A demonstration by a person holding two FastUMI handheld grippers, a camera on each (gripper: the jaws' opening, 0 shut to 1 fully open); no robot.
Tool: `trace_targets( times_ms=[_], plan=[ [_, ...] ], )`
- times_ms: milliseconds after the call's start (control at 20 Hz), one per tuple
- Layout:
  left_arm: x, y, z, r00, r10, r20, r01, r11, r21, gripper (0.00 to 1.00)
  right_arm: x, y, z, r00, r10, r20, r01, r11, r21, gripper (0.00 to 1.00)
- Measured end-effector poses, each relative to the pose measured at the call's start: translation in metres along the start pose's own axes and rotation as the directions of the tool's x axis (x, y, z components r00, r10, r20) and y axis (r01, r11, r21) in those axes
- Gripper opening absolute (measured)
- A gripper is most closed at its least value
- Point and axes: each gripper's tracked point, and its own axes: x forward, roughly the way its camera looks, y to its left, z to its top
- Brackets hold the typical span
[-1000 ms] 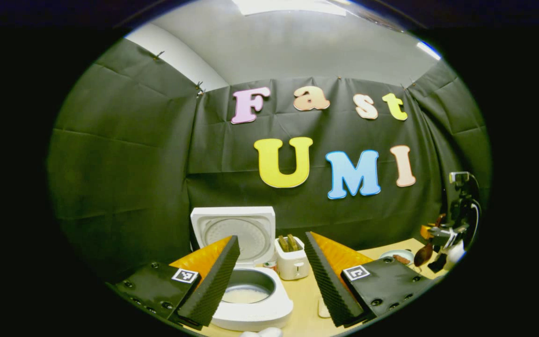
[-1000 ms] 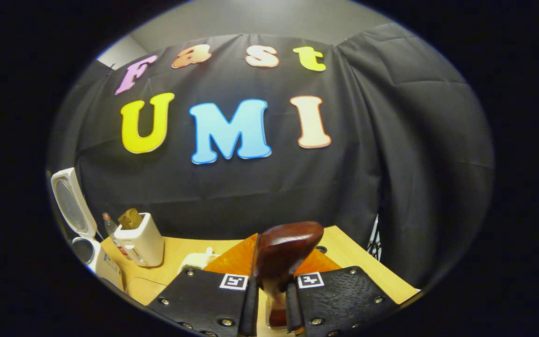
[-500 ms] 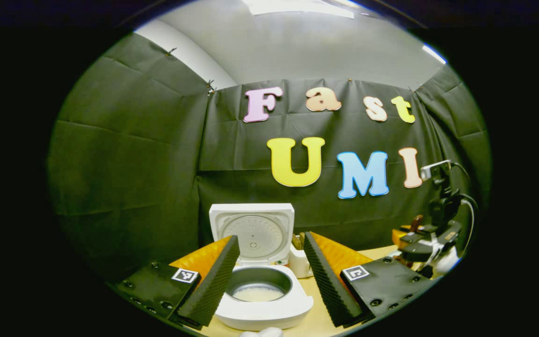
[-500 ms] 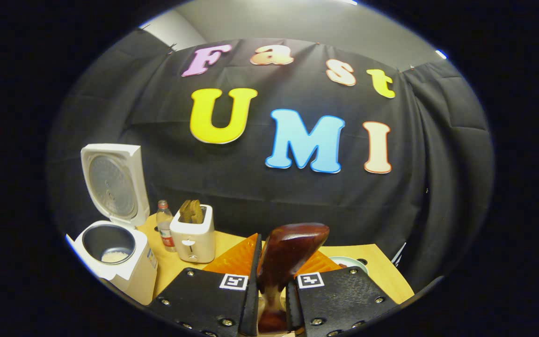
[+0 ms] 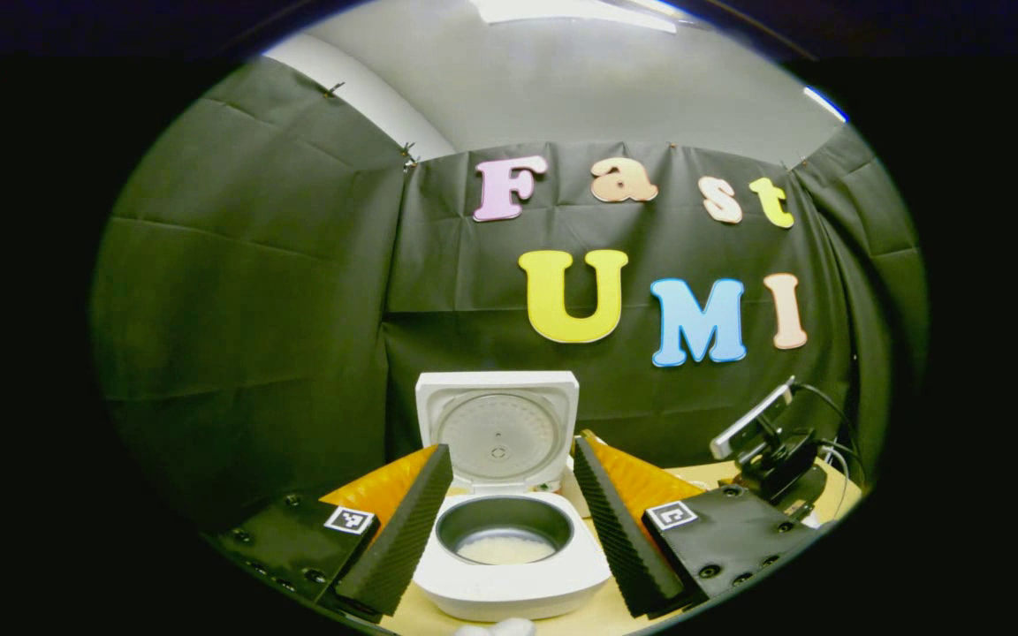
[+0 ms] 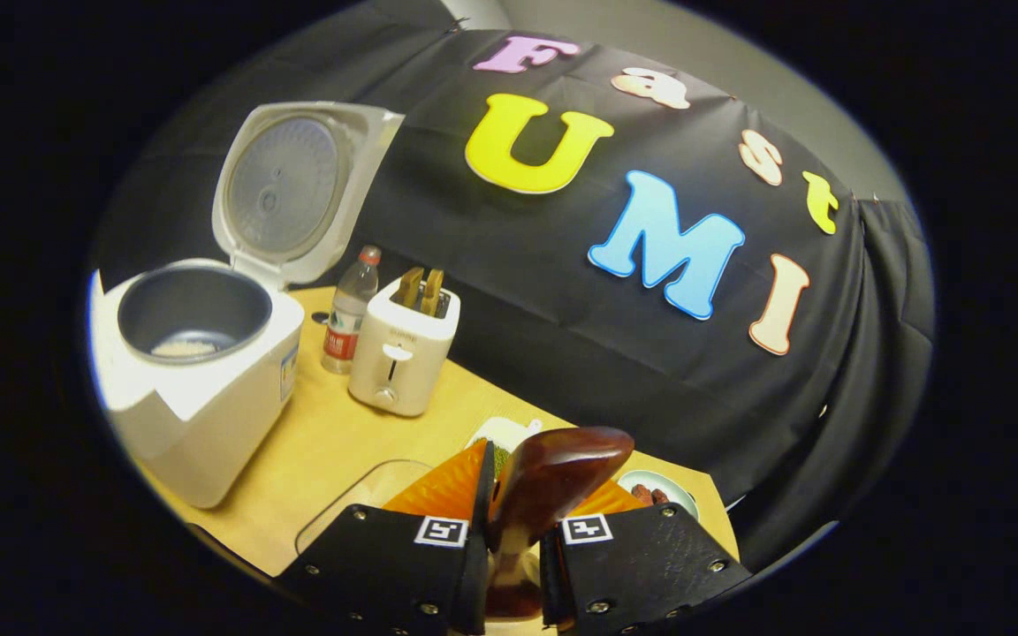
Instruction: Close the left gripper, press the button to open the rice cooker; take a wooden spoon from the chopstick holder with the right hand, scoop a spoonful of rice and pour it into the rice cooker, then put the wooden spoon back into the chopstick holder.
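The white rice cooker [image 5: 509, 583] stands open with its lid [image 5: 497, 433] upright. A thin layer of rice [image 5: 505, 549] lies in its grey pot. My left gripper [image 5: 510, 447] is open, its fingers framing the cooker without touching it. In the right gripper view the rice cooker [image 6: 200, 397] sits at the left, with its pot [image 6: 193, 305] lower than the camera. My right gripper [image 6: 522, 521] is shut on the handle of a dark wooden spoon [image 6: 558, 473], whose bowl points up and forward. The right gripper [image 5: 765, 455] also appears at the far right of the left gripper view.
A white toaster [image 6: 403, 340] holding bread and a plastic bottle [image 6: 348, 309] stand right of the cooker on the wooden table [image 6: 332, 442]. A clear container [image 6: 354, 499] lies just ahead of my right gripper. A small dish [image 6: 661, 490] with reddish pieces sits at the right.
My right gripper has swung left and tilted with the spoon, so the cooker now looms large at its left. The left gripper has turned slightly, centring the cooker between its fingers.
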Motion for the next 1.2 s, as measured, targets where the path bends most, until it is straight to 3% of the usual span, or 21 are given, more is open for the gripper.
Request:
trace_targets(
  times_ms=[350, 700, 850, 1050, 1200],
  plan=[
    [0.006, 0.006, -0.007, 1.0, 0.015, -0.017, -0.015, 1.0, 0.01, 0.96, 0.011, 0.027, -0.044, 0.994, 0.039, -0.105, -0.05, 0.993, -0.106, 0.25],
    [0.003, 0.011, -0.007, 1.0, 0.026, -0.018, -0.026, 1.0, 0.015, 0.96, 0.009, 0.048, -0.046, 0.982, 0.112, -0.154, -0.098, 0.99, 0.099, 0.24],
    [0.002, 0.016, -0.008, 0.999, 0.026, -0.019, -0.026, 1.0, 0.017, 0.96, 0.008, 0.054, -0.045, 0.974, 0.16, -0.163, -0.11, 0.954, 0.278, 0.25],
    [0.003, 0.017, -0.005, 1.0, 0.024, -0.019, -0.023, 1.0, 0.02, 0.96, 0.007, 0.047, -0.041, 0.966, 0.183, -0.183, -0.092, 0.903, 0.42, 0.25],
    [0.004, 0.019, -0.001, 1.0, 0.021, -0.013, -0.021, 1.0, 0.02, 0.96, 0.007, 0.05, -0.034, 0.963, 0.217, -0.157, -0.097, 0.828, 0.552, 0.25]
  ],
)
